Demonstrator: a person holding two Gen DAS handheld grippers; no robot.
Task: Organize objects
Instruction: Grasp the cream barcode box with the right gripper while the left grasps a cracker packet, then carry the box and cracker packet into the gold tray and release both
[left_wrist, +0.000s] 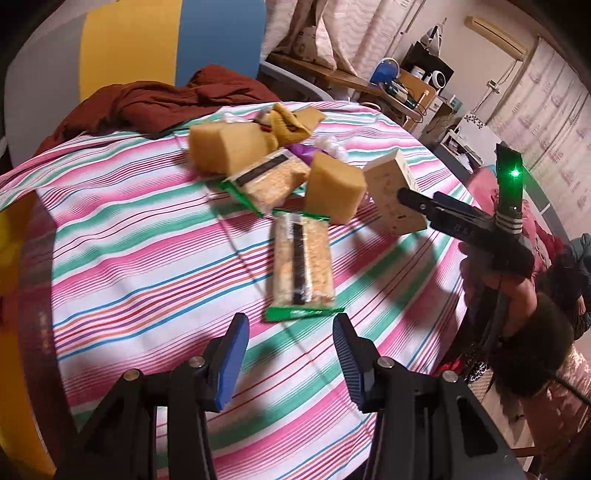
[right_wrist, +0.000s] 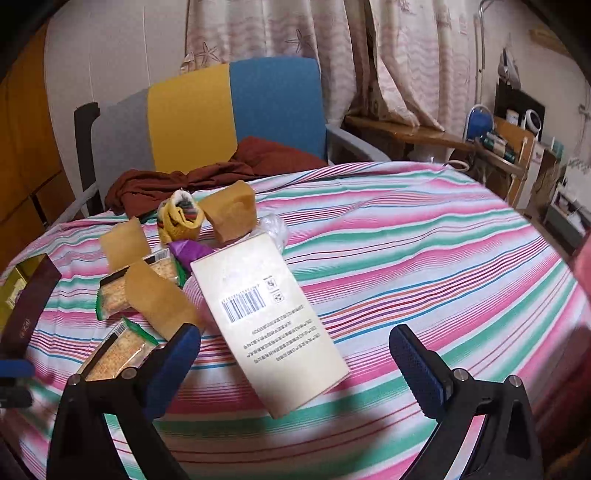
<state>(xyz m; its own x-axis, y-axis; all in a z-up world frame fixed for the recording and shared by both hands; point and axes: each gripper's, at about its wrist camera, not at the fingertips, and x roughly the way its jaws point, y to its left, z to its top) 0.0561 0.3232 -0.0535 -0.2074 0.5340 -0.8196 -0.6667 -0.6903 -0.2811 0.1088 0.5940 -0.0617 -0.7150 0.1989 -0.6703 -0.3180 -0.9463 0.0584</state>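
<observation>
The left gripper (left_wrist: 291, 343) angled down over the striped tablecloth (left_wrist: 129, 240), its blue pads apart with nothing between them, just short of a green-edged cracker packet (left_wrist: 301, 266) lying flat on the cloth. The right gripper (right_wrist: 295, 354) also tilted downward, its jaws spread wide and gripping nothing; a cream carton (right_wrist: 266, 314) with a barcode lay on the cloth ahead of the gap, touching neither pad. In the left wrist view the right gripper appeared at the right edge, held by a person's hand (left_wrist: 517, 295), its fingertip close by the same carton (left_wrist: 397, 195).

The remaining items sat in a loose heap toward the far side of the table: tan sponge blocks (left_wrist: 225, 147), a second cracker packet (left_wrist: 269, 181) partly beneath them, a yellow knitted piece (right_wrist: 181, 218), a purple wrapper (right_wrist: 190, 251) and crumpled clear plastic (right_wrist: 275, 225). A dark maroon box (right_wrist: 29, 306) stood open at the left edge of the right wrist view, yellow-green inside; its contents could not be made out. A rust-red cloth (right_wrist: 207, 173) lay bunched at the table's far rim, before a grey, yellow and blue chair (right_wrist: 221, 110).
</observation>
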